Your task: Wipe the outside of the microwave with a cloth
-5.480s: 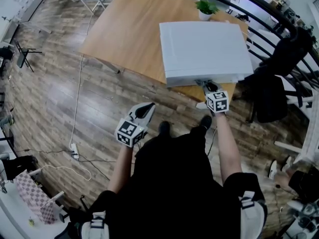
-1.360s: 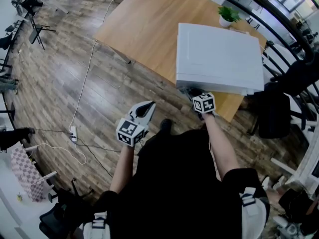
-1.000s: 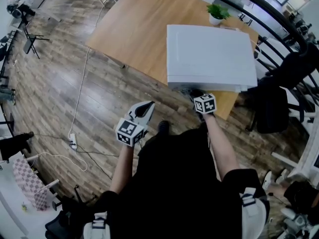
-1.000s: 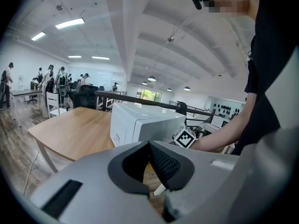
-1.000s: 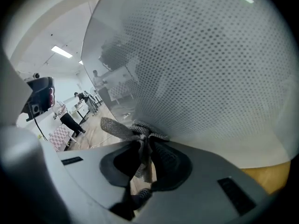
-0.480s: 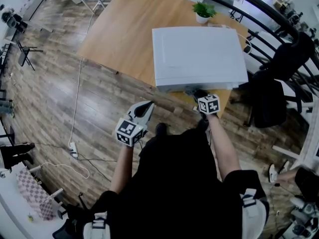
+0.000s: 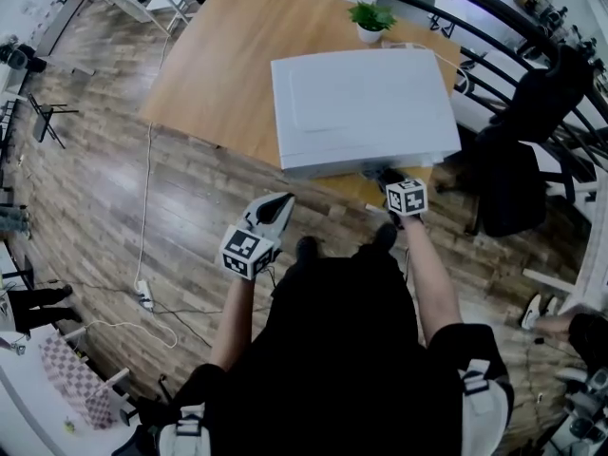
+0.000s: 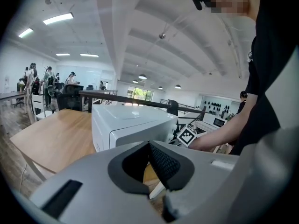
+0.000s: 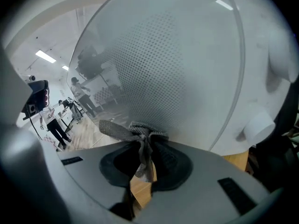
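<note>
Wiping looked to be mid-course: the right tongs (image 9: pixel 145 158) pinched a grey cloth (image 9: pixel 133 132) up against the front door of the white microwave (image 7: pixel 361 107) on the table (image 7: pixel 209 65). The left tongs (image 8: pixel 152 164) hung closed and empty, well apart. The top and sides probably remained.

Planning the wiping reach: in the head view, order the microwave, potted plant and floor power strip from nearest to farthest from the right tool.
1. The microwave: on the table, against the cloth in the right tool.
2. The potted plant: table's far edge, behind the microwave.
3. The power strip: on the floor, far left.
</note>
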`<action>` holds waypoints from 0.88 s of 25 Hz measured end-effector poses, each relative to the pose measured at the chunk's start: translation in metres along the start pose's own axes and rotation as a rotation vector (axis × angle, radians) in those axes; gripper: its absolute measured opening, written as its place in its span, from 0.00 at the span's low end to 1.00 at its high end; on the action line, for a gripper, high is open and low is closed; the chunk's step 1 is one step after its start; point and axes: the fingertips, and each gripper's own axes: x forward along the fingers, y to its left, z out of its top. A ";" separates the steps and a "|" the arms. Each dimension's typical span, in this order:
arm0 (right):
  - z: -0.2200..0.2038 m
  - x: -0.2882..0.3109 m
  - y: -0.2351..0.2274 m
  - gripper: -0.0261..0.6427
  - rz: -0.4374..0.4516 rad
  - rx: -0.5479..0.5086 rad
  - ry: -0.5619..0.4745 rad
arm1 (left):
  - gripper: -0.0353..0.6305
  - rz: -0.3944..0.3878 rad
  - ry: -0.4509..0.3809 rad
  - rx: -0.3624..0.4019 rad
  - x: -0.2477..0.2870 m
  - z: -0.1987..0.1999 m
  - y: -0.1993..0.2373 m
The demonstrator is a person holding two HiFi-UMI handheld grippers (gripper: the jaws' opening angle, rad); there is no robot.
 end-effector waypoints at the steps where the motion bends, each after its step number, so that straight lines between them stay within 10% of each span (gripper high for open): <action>1: -0.001 -0.002 -0.005 0.11 -0.006 0.008 -0.003 | 0.05 -0.002 0.003 0.003 0.002 0.000 -0.002; 22: -0.021 -0.027 -0.090 0.11 -0.096 0.022 0.023 | 0.05 0.002 0.019 -0.020 0.034 -0.006 -0.037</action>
